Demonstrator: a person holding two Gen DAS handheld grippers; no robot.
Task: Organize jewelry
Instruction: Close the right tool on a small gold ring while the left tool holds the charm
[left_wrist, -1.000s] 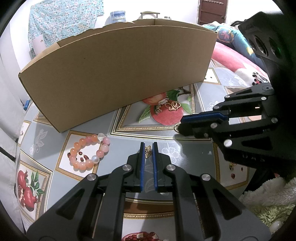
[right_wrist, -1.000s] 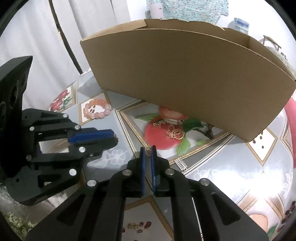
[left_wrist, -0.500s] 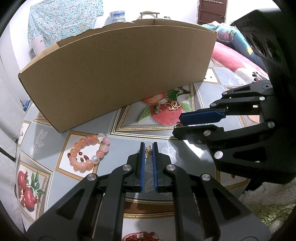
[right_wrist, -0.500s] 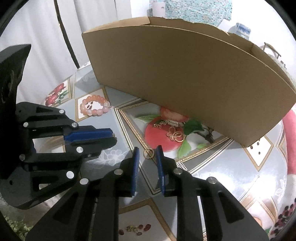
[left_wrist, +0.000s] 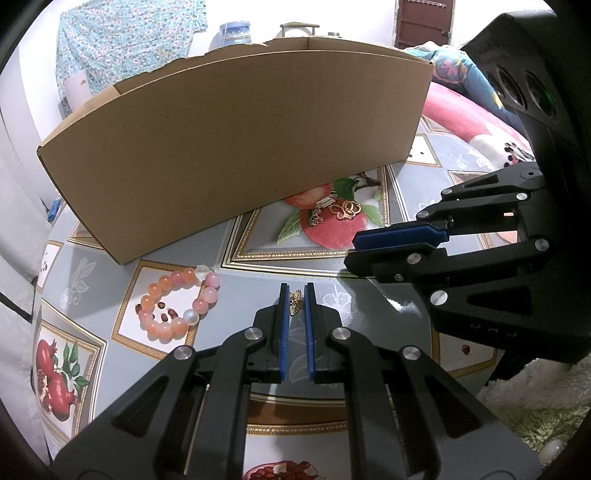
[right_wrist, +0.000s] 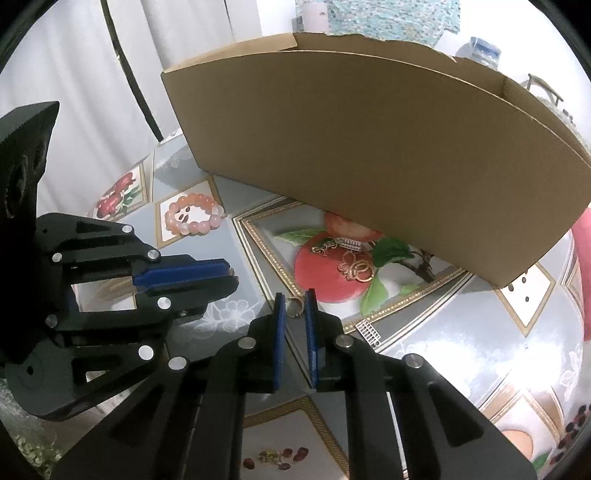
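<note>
Two tools: left tool (left_wrist: 295, 293) pinches butterfly charm (left_wrist: 296, 302); right tool (right_wrist: 294, 300) just closed on ring (right_wrist: 294, 307); no legible text.

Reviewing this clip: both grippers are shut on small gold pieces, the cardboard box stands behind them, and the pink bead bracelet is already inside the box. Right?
Not quite. The bead bracelet is not in the box; the left wrist view shows it lying on the tablecloth in front of the box. The rest holds: the left gripper pinches a butterfly charm, the right gripper a ring.
</note>
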